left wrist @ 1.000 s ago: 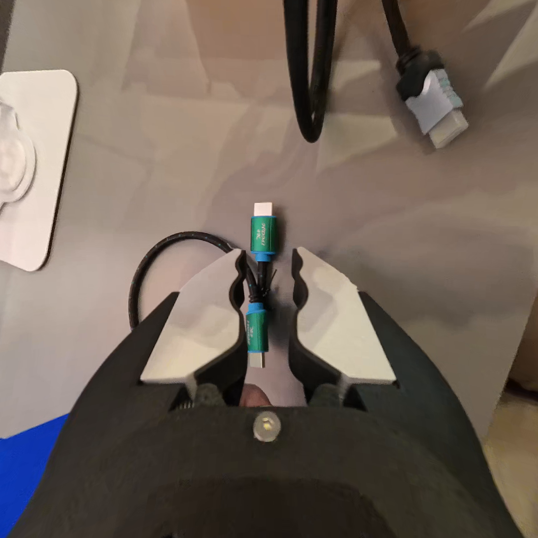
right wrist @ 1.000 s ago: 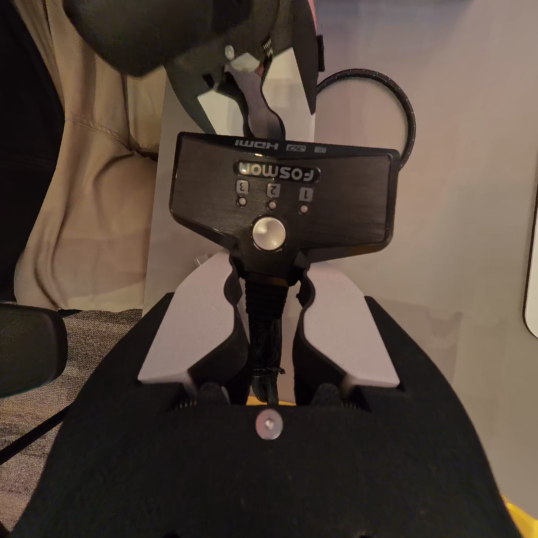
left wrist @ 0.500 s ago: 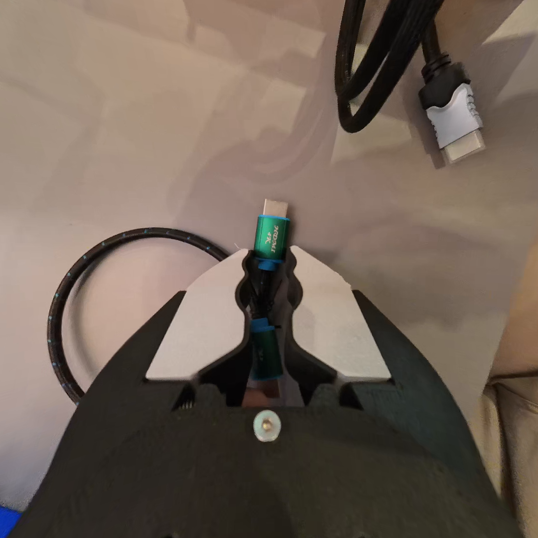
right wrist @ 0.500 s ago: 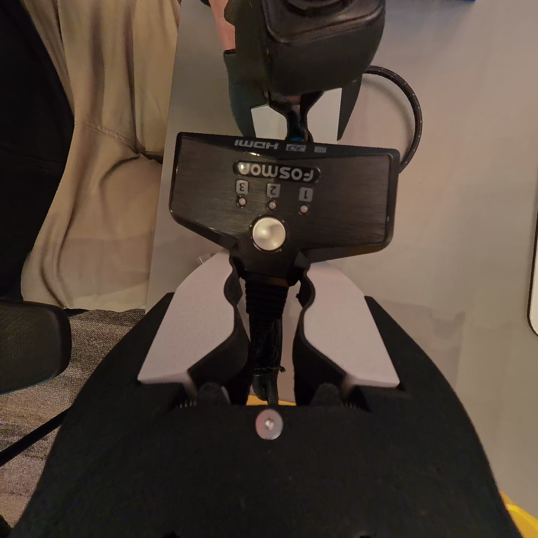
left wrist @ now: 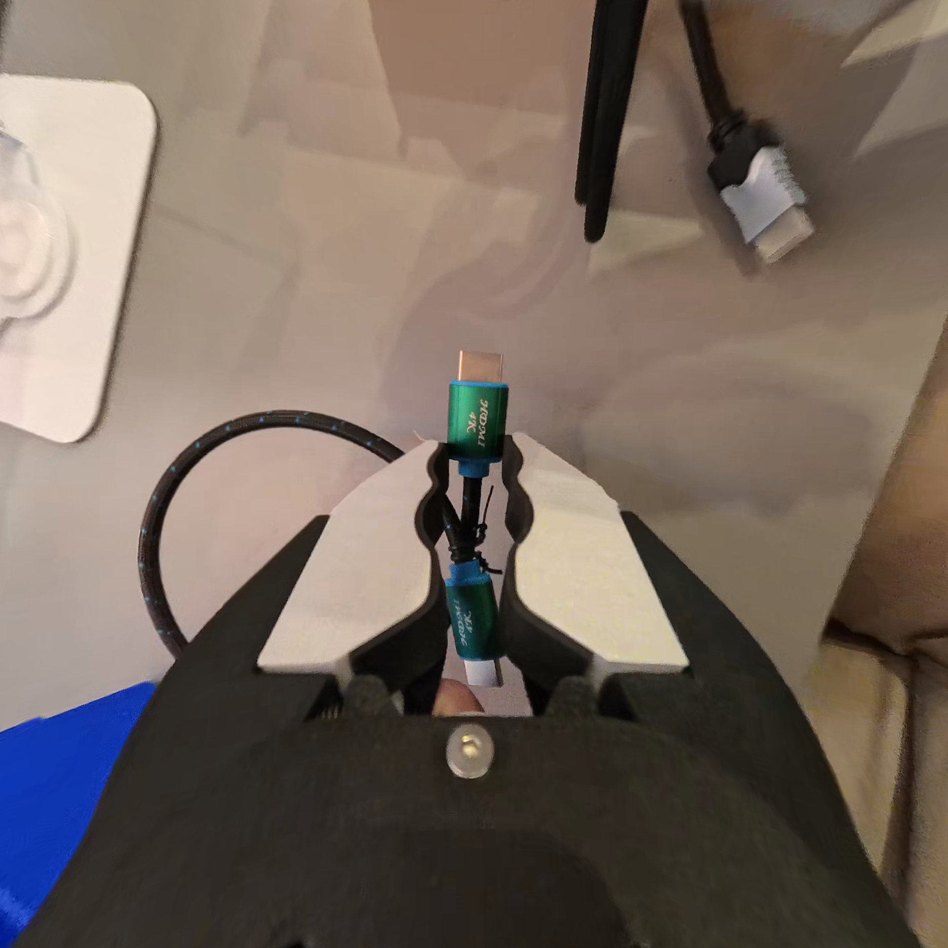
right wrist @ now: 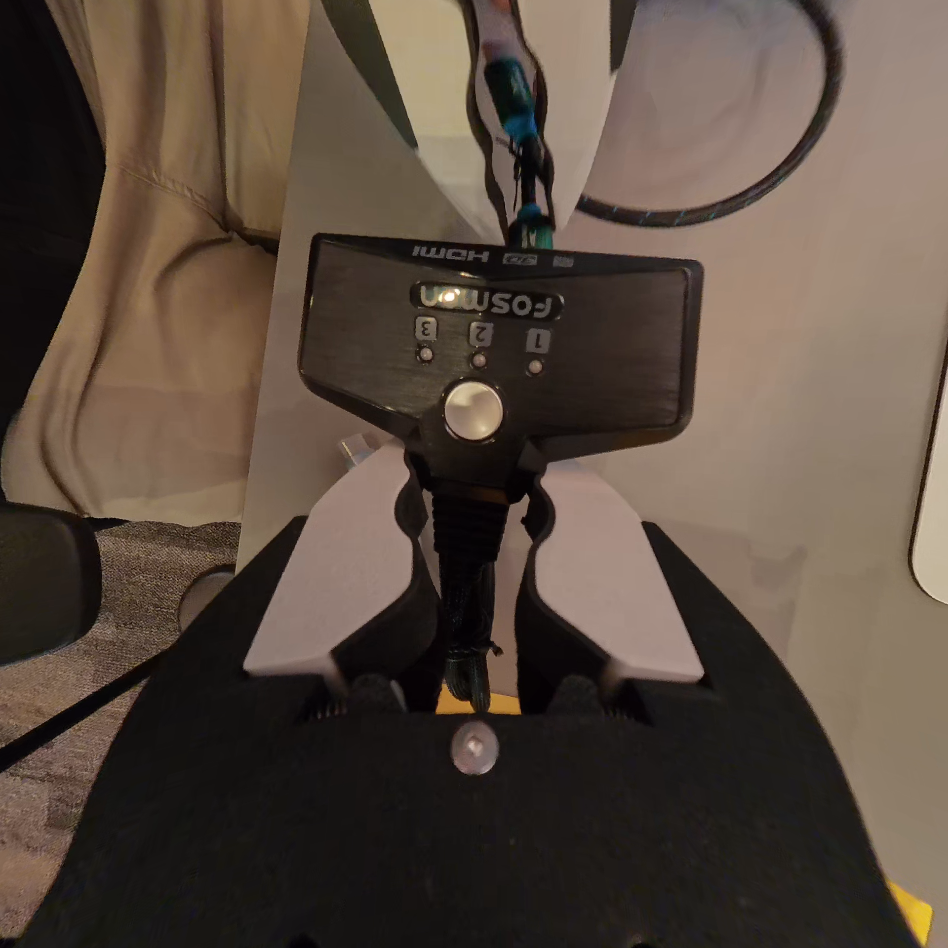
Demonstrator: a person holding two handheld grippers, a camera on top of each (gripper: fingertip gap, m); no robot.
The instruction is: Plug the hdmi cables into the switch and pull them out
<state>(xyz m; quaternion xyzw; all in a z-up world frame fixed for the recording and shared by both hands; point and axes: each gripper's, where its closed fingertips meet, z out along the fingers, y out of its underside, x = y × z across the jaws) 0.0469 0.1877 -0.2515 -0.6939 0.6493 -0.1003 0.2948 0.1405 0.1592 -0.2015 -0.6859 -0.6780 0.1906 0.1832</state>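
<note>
My left gripper (left wrist: 477, 444) is shut on the rear of a green HDMI plug (left wrist: 477, 410); its metal tip points forward, bare, above the grey table (left wrist: 308, 287). The cable's second green plug (left wrist: 471, 623) hangs between my fingers, and its black braided loop (left wrist: 164, 513) hangs left. My right gripper (right wrist: 472, 477) is shut on the neck of the black HDMI switch (right wrist: 590, 349), held flat. In the right wrist view the left gripper (right wrist: 528, 169) hangs just beyond the switch's far edge, with the green plug (right wrist: 533, 237) at that edge. The ports are hidden.
A second black HDMI cable with a grey plug (left wrist: 754, 205) lies at the far right of the table. A white pad (left wrist: 87, 256) lies far left, and something blue (left wrist: 61, 769) near left. Beige cloth (right wrist: 164, 256) hangs past the table edge.
My left gripper closed on the green plug and lifted it with its cable. In the right wrist view it has come closer to the switch's far edge. The right gripper and switch held still.
</note>
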